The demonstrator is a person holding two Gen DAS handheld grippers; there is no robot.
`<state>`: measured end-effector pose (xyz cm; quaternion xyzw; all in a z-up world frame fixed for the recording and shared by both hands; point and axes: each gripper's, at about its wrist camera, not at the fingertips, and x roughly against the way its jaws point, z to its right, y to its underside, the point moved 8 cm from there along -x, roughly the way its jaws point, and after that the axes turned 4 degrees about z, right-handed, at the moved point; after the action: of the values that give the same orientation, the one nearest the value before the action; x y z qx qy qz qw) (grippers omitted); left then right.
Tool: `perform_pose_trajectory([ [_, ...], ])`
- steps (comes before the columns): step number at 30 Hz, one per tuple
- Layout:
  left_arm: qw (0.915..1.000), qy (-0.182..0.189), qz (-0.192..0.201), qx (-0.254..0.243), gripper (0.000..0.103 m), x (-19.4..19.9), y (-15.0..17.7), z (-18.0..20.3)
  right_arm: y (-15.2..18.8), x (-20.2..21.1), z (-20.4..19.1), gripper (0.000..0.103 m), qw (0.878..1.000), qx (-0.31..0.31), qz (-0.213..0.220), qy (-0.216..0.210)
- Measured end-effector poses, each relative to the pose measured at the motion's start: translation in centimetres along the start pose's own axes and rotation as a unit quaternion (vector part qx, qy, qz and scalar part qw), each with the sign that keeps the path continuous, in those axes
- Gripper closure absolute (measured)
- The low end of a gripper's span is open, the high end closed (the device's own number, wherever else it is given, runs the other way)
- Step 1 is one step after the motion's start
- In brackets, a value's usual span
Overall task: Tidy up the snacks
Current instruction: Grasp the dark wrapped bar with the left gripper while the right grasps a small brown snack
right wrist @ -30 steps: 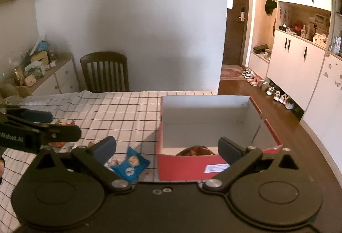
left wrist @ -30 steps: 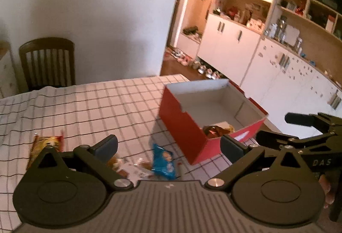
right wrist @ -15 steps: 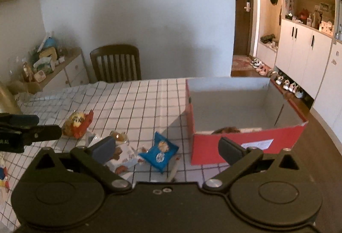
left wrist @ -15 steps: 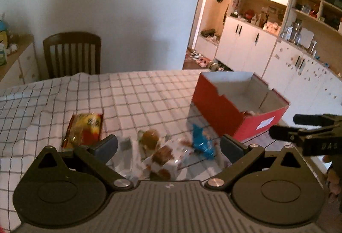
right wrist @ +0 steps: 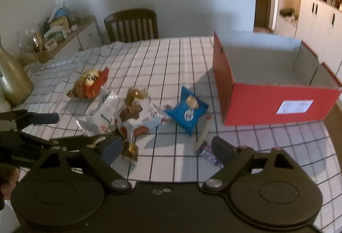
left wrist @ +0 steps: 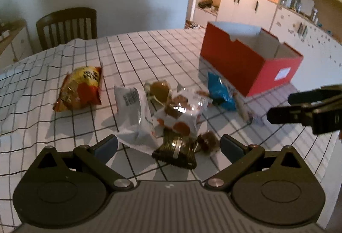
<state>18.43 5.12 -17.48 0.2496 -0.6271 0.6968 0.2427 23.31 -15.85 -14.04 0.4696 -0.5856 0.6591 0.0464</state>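
A red box with a white inside stands open on the checked tablecloth, also in the right wrist view. Snacks lie to its left: an orange-yellow bag, a white packet, a clear packet of brown cakes, a blue bag and a dark packet. My left gripper is open and empty just above the dark packet. My right gripper is open and empty above the cloth, near the blue bag and a thin stick snack.
A dark wooden chair stands at the table's far side. A sideboard with jars and boxes is at the left, with a gold bottle on the table's left edge. White cabinets stand behind the box.
Both grippers have swung left and down from the red box toward the pile of snacks. Both stay open and empty.
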Motion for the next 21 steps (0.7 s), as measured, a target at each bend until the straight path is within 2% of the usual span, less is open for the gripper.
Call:
perform_pose_trajectory([
  [6,0.9997,0.01,-0.012,-0.017,0.002,-1.6,1.4,0.0,1.0,-2.5,-1.0,0.025,0.999,-0.03,-0.038,-0.024],
  [8,0.9993,0.014,-0.015,-0.031,0.009,-2.1,1.5,0.3,1.2,-3.5,-1.4,0.029,0.997,-0.04,-0.053,-0.029],
  [12,0.9985,0.022,-0.018,-0.046,0.016,-2.9,1.3,0.8,1.4,-5.3,-2.3,0.039,0.994,-0.058,-0.076,-0.043],
  [14,0.9981,0.027,-0.026,-0.05,0.029,-3.3,1.4,0.9,1.3,-6.1,-2.7,0.043,0.994,-0.062,-0.083,-0.047],
  [17,0.9973,0.032,-0.034,-0.057,0.039,-3.9,1.7,1.2,1.4,-7.0,-3.3,0.049,0.992,-0.066,-0.093,-0.053],
  [21,0.9974,0.036,-0.042,-0.047,0.041,-4.5,1.8,1.3,1.9,-7.9,-4.1,0.053,0.99,-0.065,-0.108,-0.059],
])
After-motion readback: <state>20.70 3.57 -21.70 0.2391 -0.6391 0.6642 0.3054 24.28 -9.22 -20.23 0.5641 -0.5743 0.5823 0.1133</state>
